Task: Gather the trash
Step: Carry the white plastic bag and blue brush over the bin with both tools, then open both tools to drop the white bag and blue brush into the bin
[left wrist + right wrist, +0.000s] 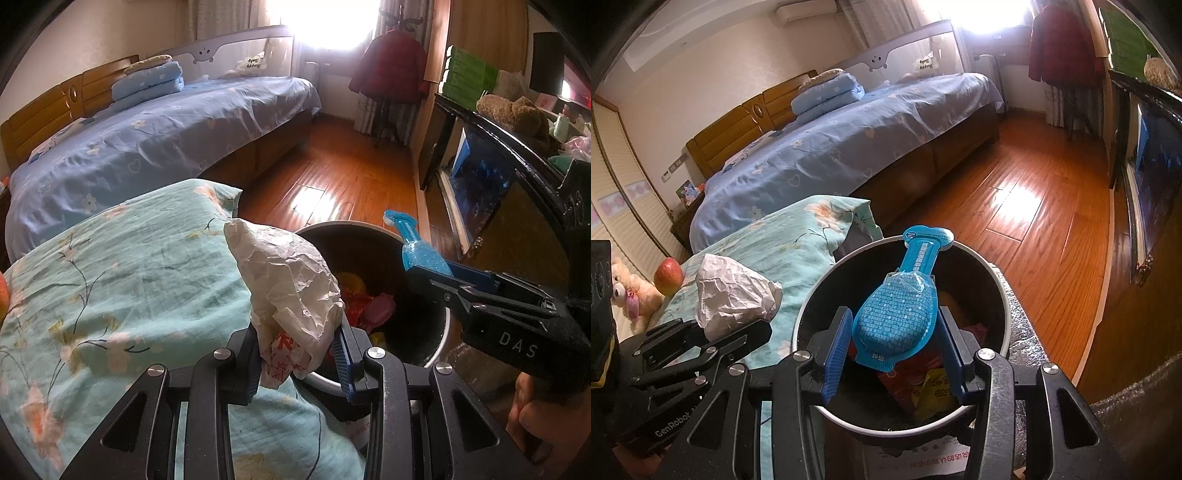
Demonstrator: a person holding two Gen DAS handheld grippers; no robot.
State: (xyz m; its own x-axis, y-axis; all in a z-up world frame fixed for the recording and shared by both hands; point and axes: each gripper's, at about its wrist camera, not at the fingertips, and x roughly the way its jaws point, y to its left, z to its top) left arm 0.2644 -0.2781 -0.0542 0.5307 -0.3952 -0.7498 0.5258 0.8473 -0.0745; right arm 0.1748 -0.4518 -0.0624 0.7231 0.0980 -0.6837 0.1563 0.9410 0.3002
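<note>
Your left hand-held gripper (301, 363) is clamped on a crumpled paper bag (288, 284), just beside the bin (441, 334) rim, over the floral bedding (129, 266); your right hand-held gripper (894, 347) is clamped on a blue packet (899, 314) above the open bin, which holds colourful wrappers (923, 387); an apple (668, 275) lies on the bedding.

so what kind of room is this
A home bedroom, by the look of it: a made bed with a wooden headboard, folded bedding stacked on it, and a red coat hanging by the window.
</note>
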